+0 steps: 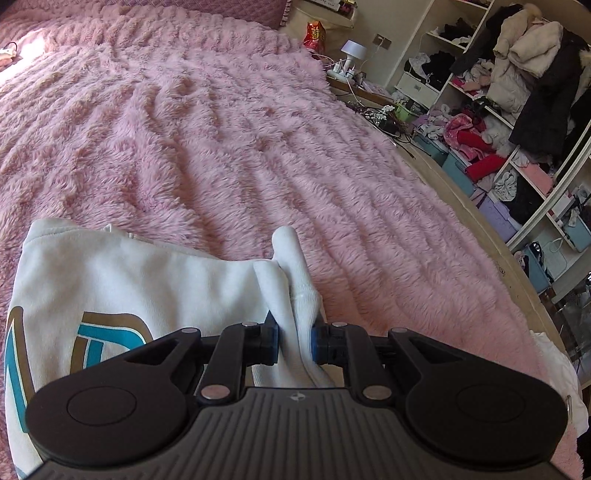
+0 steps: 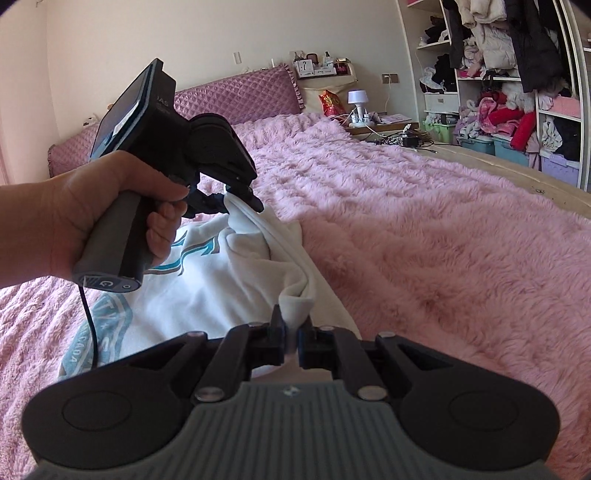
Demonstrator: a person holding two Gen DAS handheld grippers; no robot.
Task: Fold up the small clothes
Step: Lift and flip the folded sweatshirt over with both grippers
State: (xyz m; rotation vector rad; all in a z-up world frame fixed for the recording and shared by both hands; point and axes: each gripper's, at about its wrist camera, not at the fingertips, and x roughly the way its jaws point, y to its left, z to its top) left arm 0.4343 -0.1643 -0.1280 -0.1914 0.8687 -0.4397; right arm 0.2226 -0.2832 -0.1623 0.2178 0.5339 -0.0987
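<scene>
The left claw (image 1: 294, 341) was clamped on a bunched white cuff of the sweatshirt (image 1: 140, 291), its blue pads (image 1: 274, 341) pressing the fabric from both sides. The right claw (image 2: 291, 338) pinched a gathered fold of the same garment. The sweatshirt, printed in teal and tan, lay on the pink plush blanket (image 2: 424, 240) covering the bed, its held edge raised. A hand (image 2: 74, 218) gripped the left claw's handle.

Pink shaggy bedspread (image 2: 443, 229), purple quilted headboard (image 2: 236, 99), cream walls (image 2: 184, 33), cluttered open shelves (image 1: 509, 122), white bedside lamp (image 2: 357, 99)
</scene>
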